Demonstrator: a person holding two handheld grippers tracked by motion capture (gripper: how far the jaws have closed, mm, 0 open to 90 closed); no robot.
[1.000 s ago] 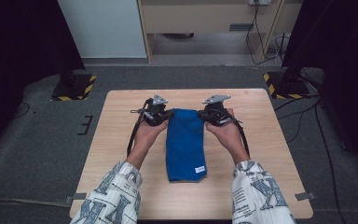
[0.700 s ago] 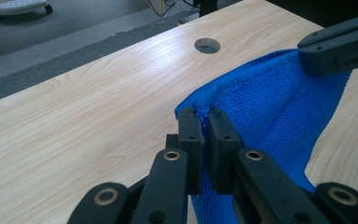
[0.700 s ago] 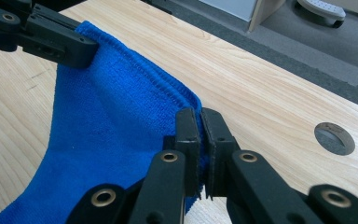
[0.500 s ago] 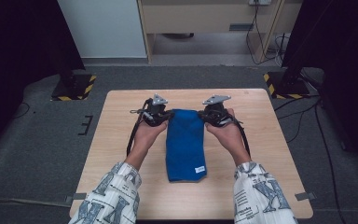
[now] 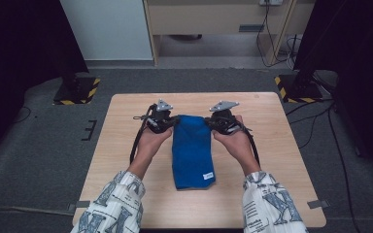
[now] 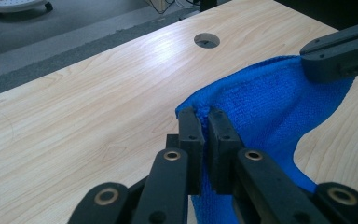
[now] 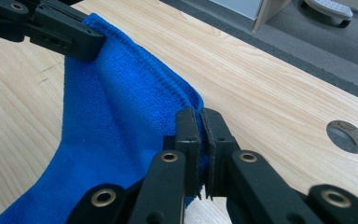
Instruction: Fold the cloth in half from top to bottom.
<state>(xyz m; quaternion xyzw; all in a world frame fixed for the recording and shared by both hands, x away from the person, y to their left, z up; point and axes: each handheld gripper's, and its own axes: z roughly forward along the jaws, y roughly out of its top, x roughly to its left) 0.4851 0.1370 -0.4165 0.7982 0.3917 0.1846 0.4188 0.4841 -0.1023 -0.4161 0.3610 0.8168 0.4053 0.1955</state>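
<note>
Nothing was seen to have moved since the earlier frames: both hands and the blue cloth [image 5: 193, 151] were found in the same spots at the middle of the high view.

At the centre of that view the cloth was laid lengthwise on the wooden table [image 5: 281, 189], its near end with a small white label [image 5: 208, 175] lying flat toward the bottom of the frame. Its far end was pinched at both corners. The left gripper [image 5: 172, 122] was clamped on the far left corner, and the right gripper [image 5: 209, 122] on the far right corner (each held in a hand with a patterned sleeve behind it).

In the left gripper view the jaws were closed tight at lower centre, with a fold of blue cloth [image 6: 270, 107] squeezed between them; the right gripper [image 6: 342, 53] was seen at the upper right, biting the cloth's other corner. In the right gripper view the same was shown mirrored: jaws pressed together on the hemmed edge of the cloth [image 7: 121, 121], the left gripper [image 7: 63, 30] at the upper left. A round hole [image 7: 347, 136] in the tabletop was visible at the right edge.
</note>
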